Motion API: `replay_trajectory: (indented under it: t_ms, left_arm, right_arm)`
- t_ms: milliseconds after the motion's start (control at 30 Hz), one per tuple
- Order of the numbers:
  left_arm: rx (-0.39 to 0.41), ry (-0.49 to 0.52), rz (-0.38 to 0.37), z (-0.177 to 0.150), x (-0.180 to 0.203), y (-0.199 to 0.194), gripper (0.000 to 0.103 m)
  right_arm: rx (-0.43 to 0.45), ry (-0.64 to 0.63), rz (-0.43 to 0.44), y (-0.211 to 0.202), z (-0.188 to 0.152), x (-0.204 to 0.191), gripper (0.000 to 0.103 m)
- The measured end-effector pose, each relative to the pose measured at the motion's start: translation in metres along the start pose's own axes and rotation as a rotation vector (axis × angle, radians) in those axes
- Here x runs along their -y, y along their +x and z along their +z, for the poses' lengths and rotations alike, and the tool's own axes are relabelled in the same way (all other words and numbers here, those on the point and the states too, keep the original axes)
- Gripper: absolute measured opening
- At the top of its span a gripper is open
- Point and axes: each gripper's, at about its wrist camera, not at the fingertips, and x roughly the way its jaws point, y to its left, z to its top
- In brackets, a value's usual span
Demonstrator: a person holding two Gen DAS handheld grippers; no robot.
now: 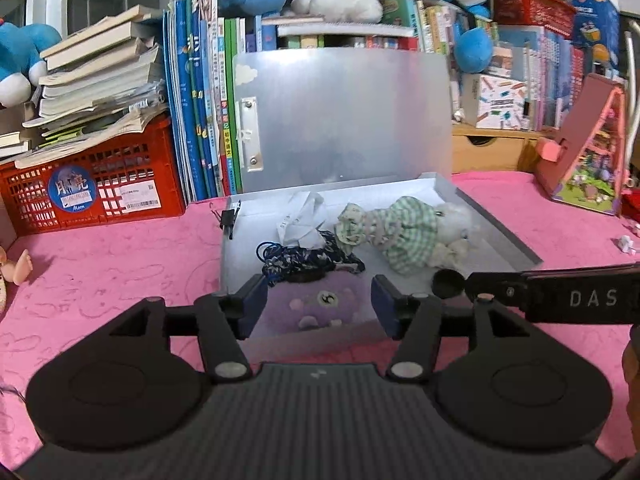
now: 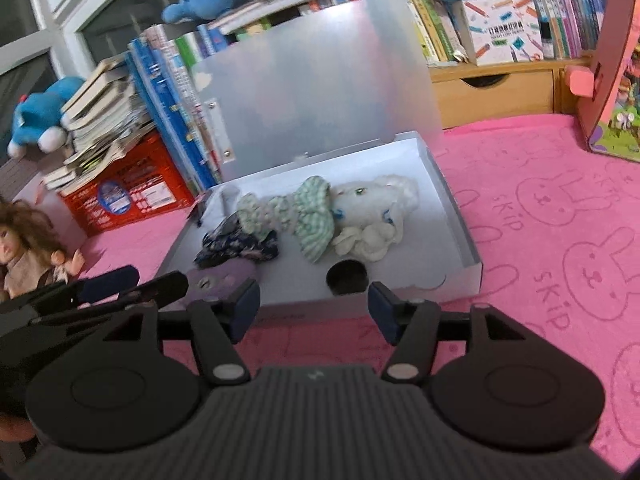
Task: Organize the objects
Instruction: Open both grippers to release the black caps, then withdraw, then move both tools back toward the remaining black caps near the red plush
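A pink tabletop (image 2: 560, 208) carries an open grey storage box (image 2: 452, 216), its translucent lid (image 2: 312, 80) standing upright at the far side. Inside the box, a white plush bunny in a green checked dress (image 2: 340, 212) lies on its side, long axis across the box, head toward the box's right wall. Left of the bunny sits a crumpled dark floral cloth (image 2: 240, 246); a purple plush (image 1: 316, 306) rests against the box's near wall. Left tongs (image 1: 319, 304) and right tongs (image 2: 314, 306) hang spread and empty just outside that wall.
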Motion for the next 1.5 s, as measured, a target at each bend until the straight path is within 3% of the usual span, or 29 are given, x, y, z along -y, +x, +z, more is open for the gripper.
replay_trajectory:
  t_ms: [733, 1500]
  left_arm:
    - [0.090, 0.020, -0.079, -0.046, 0.001, -0.095, 0.069]
    - [0.063, -0.012, -0.029, -0.119, -0.009, -0.130, 0.069]
  right_arm:
    - [0.086, -0.146, 0.031, -0.076, -0.052, -0.034, 0.080]
    - [0.083, -0.193, 0.003, -0.105, -0.129, -0.048, 0.082]
